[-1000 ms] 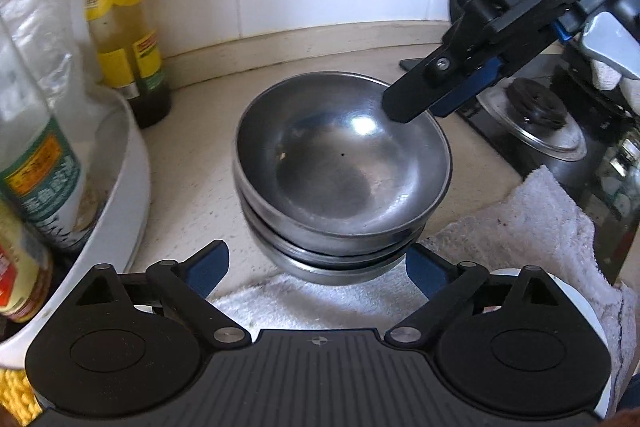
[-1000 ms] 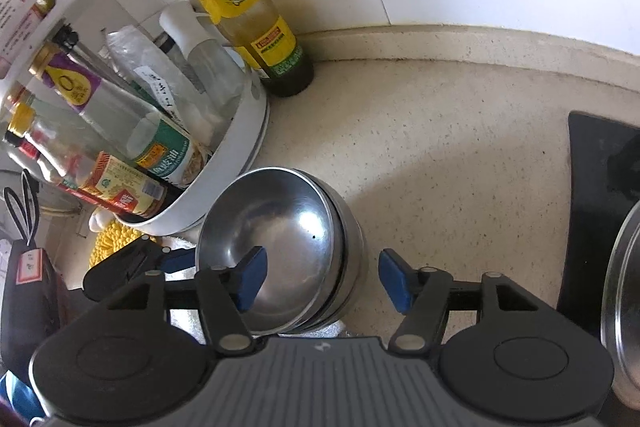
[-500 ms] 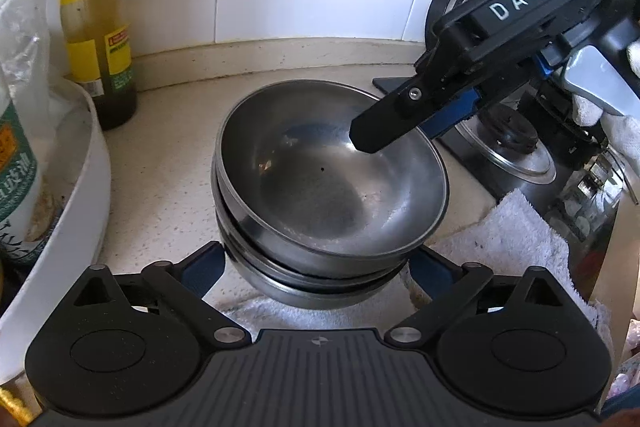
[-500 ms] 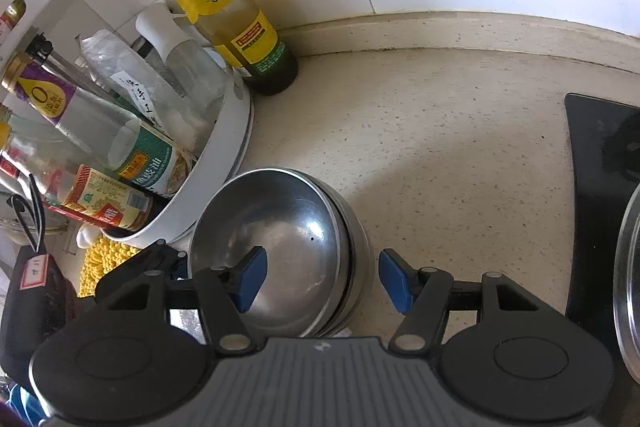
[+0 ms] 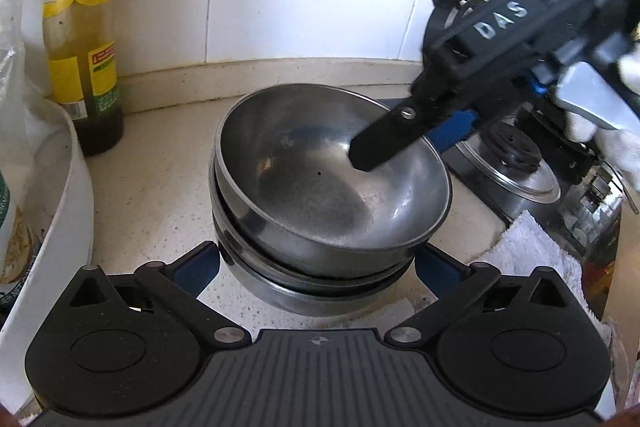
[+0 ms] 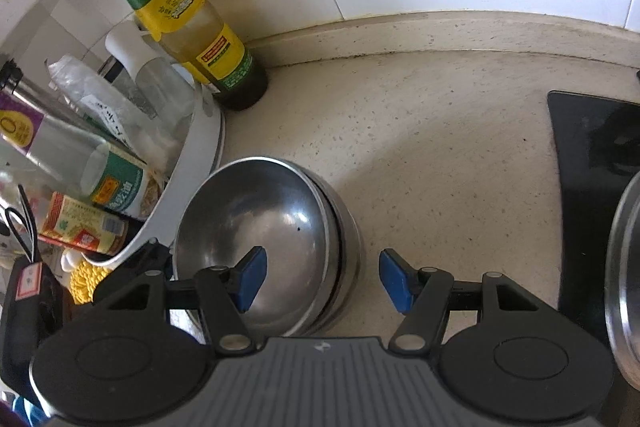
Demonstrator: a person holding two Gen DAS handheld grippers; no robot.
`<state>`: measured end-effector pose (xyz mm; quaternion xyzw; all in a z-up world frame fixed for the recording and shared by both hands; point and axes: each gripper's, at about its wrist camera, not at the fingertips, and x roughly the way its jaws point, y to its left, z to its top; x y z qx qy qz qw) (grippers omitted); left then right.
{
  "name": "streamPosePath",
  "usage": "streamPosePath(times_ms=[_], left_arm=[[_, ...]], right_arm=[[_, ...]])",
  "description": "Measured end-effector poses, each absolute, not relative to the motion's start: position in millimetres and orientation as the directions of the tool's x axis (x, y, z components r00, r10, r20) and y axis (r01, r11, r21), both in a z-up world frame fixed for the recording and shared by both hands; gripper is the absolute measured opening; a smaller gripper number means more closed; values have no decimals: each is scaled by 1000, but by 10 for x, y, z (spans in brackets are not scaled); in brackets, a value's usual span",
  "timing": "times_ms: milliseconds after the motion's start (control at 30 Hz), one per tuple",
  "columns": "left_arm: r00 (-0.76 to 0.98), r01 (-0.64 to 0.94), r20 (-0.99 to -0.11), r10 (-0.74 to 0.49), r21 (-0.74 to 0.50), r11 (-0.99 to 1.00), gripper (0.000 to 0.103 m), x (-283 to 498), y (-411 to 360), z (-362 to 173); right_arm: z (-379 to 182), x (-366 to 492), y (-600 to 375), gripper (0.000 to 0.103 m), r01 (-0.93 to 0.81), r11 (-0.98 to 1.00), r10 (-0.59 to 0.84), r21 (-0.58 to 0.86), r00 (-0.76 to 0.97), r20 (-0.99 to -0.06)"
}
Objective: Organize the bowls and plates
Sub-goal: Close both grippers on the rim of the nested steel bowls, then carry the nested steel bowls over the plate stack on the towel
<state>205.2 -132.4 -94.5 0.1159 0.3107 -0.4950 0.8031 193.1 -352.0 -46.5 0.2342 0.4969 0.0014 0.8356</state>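
Left hand-held gripper [image 5: 316, 267] closed in on stacked steel bowls [image 5: 328, 187], jaws opening, straddling stack untouched. Right hand-held gripper [image 6: 320, 279] open across top rim. Bowls stiff, light, slippery; rim best hold.

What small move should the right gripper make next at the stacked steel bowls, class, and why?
Probably close the right gripper on the wall of the top bowl: one pad hangs inside it, the other outside the stack, and neither is touching. That bowl looks tilted in the stack, and the left gripper, its jaws opening on either side of the lower bowls, grips nothing.
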Motion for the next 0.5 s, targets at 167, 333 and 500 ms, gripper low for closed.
streamPosePath(times_ms=[167,333,500], left_arm=[[267,891,-613,-744,-138,433,103,2029,-1188,-1015],[246,908,-635,-732,-113,403,103,2054,-1270,-1104],[231,911,-634,-738,-125,393,103,2165,-1365,-1174]], right_arm=[[-533,2046,-3503,85,207,888,261,409,505,-823],[-606,2193,-3471,88,192,893,273,407,487,-830],[-674,2283,-3488,89,185,889,289,419,484,-826]])
